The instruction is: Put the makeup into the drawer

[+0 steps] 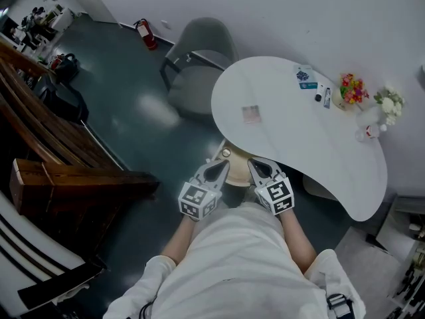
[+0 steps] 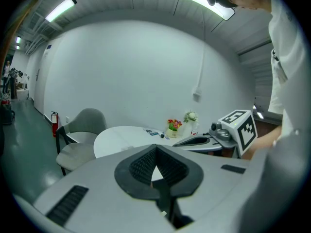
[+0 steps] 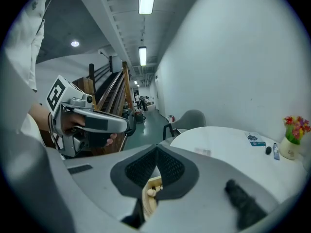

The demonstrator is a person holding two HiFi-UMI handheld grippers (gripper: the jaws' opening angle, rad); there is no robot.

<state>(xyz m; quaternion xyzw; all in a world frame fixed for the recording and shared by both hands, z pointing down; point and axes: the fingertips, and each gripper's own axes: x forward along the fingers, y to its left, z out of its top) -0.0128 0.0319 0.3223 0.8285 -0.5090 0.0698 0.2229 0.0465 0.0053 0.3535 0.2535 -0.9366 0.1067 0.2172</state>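
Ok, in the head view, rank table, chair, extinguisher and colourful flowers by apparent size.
1. table
2. chair
3. extinguisher and flowers: both smallest and about alike, so not ranked against each other.

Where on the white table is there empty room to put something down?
The table is bare across its middle, between the small pink card and the flower pots, and all over the wide near end below the little bottle. It's crowded along the wall edge: small packets and tubes, then flowers.

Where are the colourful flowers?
Head view: the pot of red and yellow flowers stands on the white table's right side, beside a white bouquet.
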